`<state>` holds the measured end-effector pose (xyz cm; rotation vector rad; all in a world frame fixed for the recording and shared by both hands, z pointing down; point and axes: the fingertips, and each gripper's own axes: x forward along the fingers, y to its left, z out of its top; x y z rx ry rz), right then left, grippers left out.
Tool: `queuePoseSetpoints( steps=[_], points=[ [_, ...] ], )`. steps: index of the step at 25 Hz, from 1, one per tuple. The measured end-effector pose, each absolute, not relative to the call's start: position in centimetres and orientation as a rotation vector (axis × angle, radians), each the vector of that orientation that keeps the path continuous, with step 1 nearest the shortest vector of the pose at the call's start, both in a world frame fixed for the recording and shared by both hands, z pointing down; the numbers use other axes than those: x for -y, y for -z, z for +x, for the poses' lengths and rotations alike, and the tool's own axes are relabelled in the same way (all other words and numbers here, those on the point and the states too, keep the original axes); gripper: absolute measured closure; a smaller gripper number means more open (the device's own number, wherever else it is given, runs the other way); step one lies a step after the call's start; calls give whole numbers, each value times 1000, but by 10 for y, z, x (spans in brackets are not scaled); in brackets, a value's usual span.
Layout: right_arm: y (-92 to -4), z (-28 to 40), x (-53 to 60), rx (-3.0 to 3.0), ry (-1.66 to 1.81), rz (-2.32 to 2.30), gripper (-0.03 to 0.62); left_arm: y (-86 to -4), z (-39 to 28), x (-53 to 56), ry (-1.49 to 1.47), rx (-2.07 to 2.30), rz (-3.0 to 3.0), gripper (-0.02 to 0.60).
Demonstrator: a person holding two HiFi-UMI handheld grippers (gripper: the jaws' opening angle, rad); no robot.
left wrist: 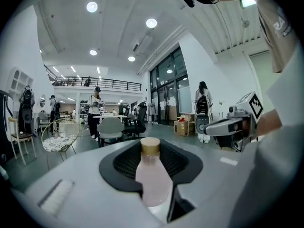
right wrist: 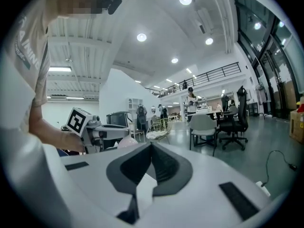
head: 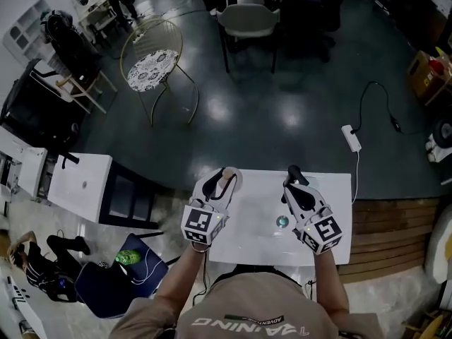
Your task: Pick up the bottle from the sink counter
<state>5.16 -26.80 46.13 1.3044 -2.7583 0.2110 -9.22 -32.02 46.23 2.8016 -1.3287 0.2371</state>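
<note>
The left gripper's dark ribbed pads (left wrist: 121, 164) are clenched on a bottle (left wrist: 153, 182), one pad on each side of its body. The bottle is pale pink and smooth, with a gently sloping shoulder and a short round tan cap (left wrist: 150, 146). The cap points away from the gripper's camera, toward the far side of the scene, and the bottle's base end is hidden low between the jaws. In the head view the left gripper (head: 222, 180) holds it at the far left edge of the white sink counter (head: 254, 214); whether it touches the counter cannot be told. The right gripper (right wrist: 151, 147) is to its right, above the counter, its jaws pressed together with nothing between them. A small round drain (head: 282, 222) sits in the counter beside the right gripper. Beyond the counter lies a dark glossy floor (head: 282, 97), with a wire chair (head: 152, 58) at the far left
</note>
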Motion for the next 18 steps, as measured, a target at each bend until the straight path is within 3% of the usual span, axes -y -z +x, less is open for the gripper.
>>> queuePoseSetpoints(
  steps=[18],
  points=[
    [-408,71,262,2813,-113,1360,583,-420,-77,308,-206,1295,2899,453]
  ],
)
